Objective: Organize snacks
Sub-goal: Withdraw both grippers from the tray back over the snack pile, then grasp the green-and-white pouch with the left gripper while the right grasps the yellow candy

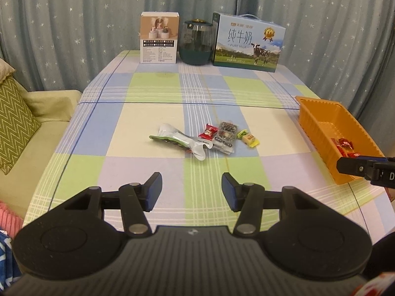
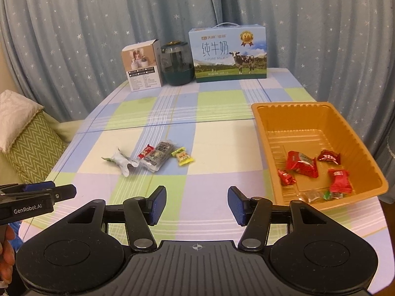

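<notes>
Four snacks are left in a tight little cluster mid-table: a crumpled white-green pouch (image 1: pixel 181 141), a small red candy (image 1: pixel 208 131), a grey flat packet (image 1: pixel 226 135) and a yellow candy (image 1: pixel 248 138). The orange tray (image 2: pixel 266 123) is parked at the table's right side, with several red-wrapped pieces and a clear-wrapped one already dropped inside.

Both tools are held empty above the near end of the table. The left gripper (image 1: pixel 192 191) is spread wide with nothing between the pads, and the same can be said of the right gripper (image 2: pixel 196 206).

What could go wrong, probably:
- The red candy is touching or overlapping the grey packet, so two things could get pinched at once, or the neighbour could be dragged along.
- The grey packet lies flat, so the pads could skid over it and bunch up the checked tablecloth (image 1: pixel 148 113).
- The tray's near right corner looks close to the table edge; a bump on the rim could shove it off.

Room-wise, plenty of open cloth is seen around the cluster and between it and the tray. The boxes and jar at the back are well apart from everything.
</notes>
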Demonstrator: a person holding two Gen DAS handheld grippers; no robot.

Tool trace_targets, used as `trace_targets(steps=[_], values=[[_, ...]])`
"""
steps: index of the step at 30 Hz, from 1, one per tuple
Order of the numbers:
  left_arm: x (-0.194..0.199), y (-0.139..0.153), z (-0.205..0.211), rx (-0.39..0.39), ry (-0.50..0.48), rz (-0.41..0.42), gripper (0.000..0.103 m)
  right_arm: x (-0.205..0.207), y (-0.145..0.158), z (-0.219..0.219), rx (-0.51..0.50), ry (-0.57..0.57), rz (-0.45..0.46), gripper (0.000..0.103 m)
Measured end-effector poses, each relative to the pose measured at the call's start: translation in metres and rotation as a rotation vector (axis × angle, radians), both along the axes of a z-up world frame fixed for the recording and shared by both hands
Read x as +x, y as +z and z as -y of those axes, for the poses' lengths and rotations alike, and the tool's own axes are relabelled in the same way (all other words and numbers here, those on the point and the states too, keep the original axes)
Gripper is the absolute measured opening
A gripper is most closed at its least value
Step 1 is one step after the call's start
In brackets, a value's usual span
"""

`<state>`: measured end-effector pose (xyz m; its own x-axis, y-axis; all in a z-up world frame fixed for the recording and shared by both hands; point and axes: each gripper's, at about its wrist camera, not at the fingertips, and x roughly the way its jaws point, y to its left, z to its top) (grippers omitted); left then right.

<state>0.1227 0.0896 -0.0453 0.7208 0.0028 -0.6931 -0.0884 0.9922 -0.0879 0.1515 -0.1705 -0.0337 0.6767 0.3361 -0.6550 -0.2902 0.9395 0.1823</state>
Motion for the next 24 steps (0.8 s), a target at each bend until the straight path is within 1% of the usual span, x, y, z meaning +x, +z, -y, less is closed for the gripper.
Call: trace_targets(steps=[10,14,19,24], values=[[0.056,-0.031,-0.013,0.015,-0.024,-0.024,0.050,0.055,-0.037,-0.024,-0.012,0.042,-0.014,0.055],[0.080,-0.046,-0.018,0.006,-0.037,-0.034,0.050,0.081,-0.054,-0.034,-0.026,0.073,-0.018,0.055],[0.108,-0.063,-0.031,-0.066,-0.030,-0.061,0.050,0.111,-0.072,-0.038,-0.029,0.080,-0.029,0.055],[0.133,-0.078,-0.040,-0.138,-0.003,-0.083,0.050,0.130,-0.081,-0.045,-0.023,0.088,-0.037,0.055]])
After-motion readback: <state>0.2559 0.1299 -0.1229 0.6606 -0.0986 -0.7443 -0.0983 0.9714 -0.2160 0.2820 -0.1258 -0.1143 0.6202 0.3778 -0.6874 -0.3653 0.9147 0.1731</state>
